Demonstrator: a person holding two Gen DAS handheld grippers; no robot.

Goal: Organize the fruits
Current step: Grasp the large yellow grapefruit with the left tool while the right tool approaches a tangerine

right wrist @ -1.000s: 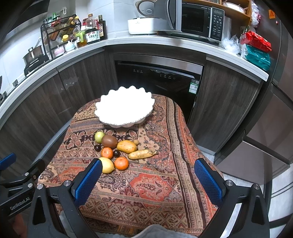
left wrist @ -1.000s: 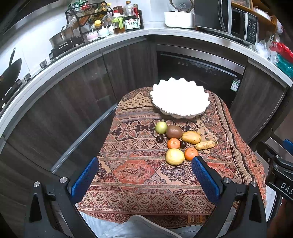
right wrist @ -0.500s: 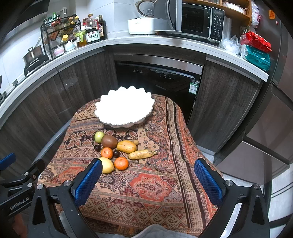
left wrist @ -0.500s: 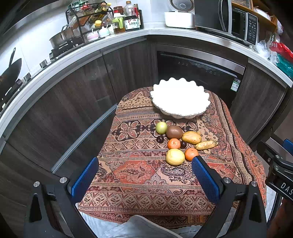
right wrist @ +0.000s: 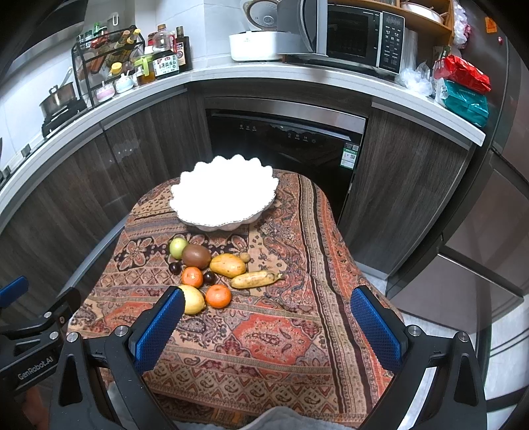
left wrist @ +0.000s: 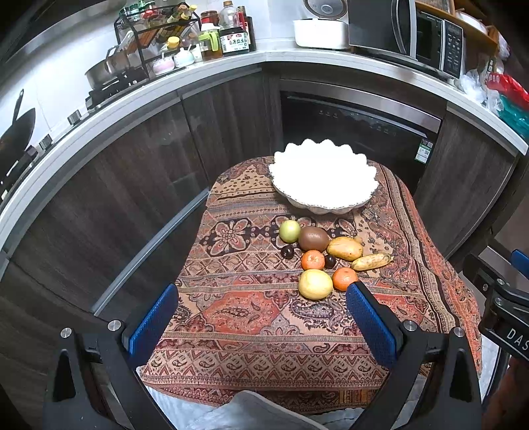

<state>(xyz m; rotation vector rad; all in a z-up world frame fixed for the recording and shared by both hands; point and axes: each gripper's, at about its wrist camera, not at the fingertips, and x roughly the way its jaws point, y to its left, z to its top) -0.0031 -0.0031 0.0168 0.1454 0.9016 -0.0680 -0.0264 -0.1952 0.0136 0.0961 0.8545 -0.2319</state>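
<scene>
A cluster of fruit lies on a patterned cloth: a green apple [left wrist: 289, 231], a kiwi [left wrist: 313, 238], a mango [left wrist: 344, 248], a banana [left wrist: 371, 261], two oranges [left wrist: 312, 260], a lemon [left wrist: 315, 284] and two dark plums [left wrist: 287, 252]. An empty white scalloped bowl [left wrist: 322, 178] stands behind them. My left gripper [left wrist: 263, 322] is open, held above the cloth's near edge. My right gripper [right wrist: 264, 325] is open, nearer than the fruit; its left finger [right wrist: 158, 327] partly hides the lemon [right wrist: 193, 299]. The bowl [right wrist: 224, 195] and banana [right wrist: 256, 279] show in the right wrist view.
The cloth [left wrist: 251, 317] covers a small table in front of dark kitchen cabinets and a dishwasher [right wrist: 284, 139]. The counter holds a bottle rack [left wrist: 158, 39], a rice cooker [left wrist: 320, 29] and a microwave [right wrist: 340, 33].
</scene>
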